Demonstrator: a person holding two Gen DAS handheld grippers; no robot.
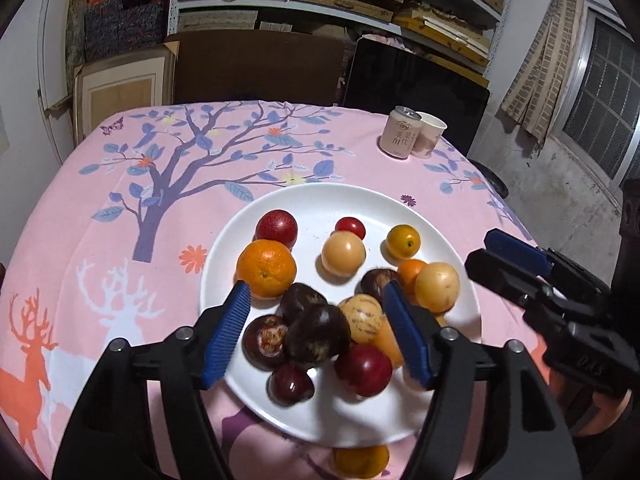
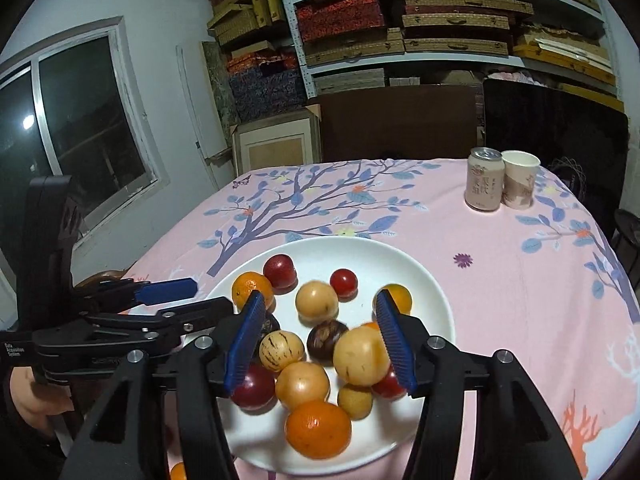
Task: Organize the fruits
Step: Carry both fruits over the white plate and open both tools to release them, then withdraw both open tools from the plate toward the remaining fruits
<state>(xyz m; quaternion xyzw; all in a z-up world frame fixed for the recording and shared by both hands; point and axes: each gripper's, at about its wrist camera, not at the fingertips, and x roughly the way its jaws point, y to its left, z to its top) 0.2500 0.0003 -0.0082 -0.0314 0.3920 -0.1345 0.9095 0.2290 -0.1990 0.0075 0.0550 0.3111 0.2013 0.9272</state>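
— Between the blue pads of the left claw (image 1: 316,312), what do you see?

— Dark brown chestnuts (image 1: 310,330), but the pads do not press them; the claw stands spread above the white plate (image 1: 304,200), holding nothing. One chestnut looks blurred, whether it touches the plate I cannot tell.

— And the right claw (image 2: 318,322)?

— Spread as well, with nothing pinched. A pale yellow round fruit (image 2: 360,356) shows just beside its right pad, blurred, and I cannot tell if it rests on the pile.

— Where are the fruits, then?

— Nearly all on the plate: an orange mandarin (image 1: 266,274) at the left edge, a dark red plum (image 1: 277,227) behind it, a small red tomato (image 1: 350,227), a yellow kumquat-like fruit (image 1: 403,242), a striped pale fruit (image 1: 362,318) in the middle. One orange fruit (image 1: 362,461) lies off the plate, on the cloth at the near rim.

— The plate itself?

— It sits on the surface, covered by a pink tablecloth (image 1: 120,240) printed with a tree and deer. At the far right corner a drink can (image 2: 484,184) and a paper cup (image 2: 519,184) stand touching. Shelves of boxes (image 2: 440,20) fill the wall behind.
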